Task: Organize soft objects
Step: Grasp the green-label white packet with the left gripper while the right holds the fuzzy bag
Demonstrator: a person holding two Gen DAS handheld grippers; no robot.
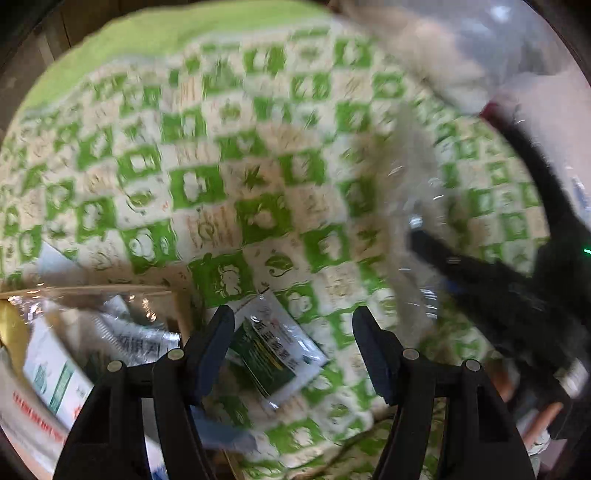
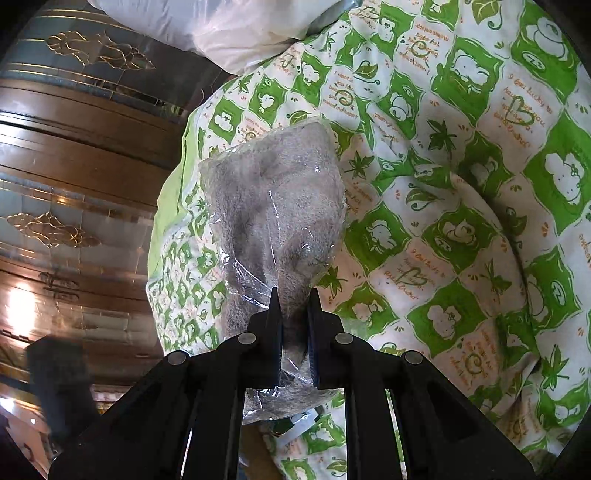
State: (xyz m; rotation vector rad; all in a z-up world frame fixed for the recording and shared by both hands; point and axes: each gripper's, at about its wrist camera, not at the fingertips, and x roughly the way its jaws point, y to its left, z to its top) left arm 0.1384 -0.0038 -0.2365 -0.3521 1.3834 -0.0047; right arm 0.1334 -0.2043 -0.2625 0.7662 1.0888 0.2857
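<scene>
In the right wrist view my right gripper (image 2: 293, 299) is shut on a grey fluffy cloth wrapped in clear plastic (image 2: 273, 206), held above the green-and-white patterned quilt (image 2: 461, 192). In the blurred left wrist view my left gripper (image 1: 293, 321) is open and empty over the same quilt (image 1: 207, 155). The right gripper's dark body (image 1: 491, 291) and the plastic-wrapped grey cloth (image 1: 413, 162) show at the right of that view. A small green-and-white sachet (image 1: 273, 347) lies on the quilt between the left fingers.
A clear container with packets and boxes (image 1: 85, 347) sits at the lower left of the left wrist view. A white pillow (image 2: 221, 26) lies at the top of the quilt. A brown wooden headboard with gold ornaments (image 2: 81, 155) stands to the left.
</scene>
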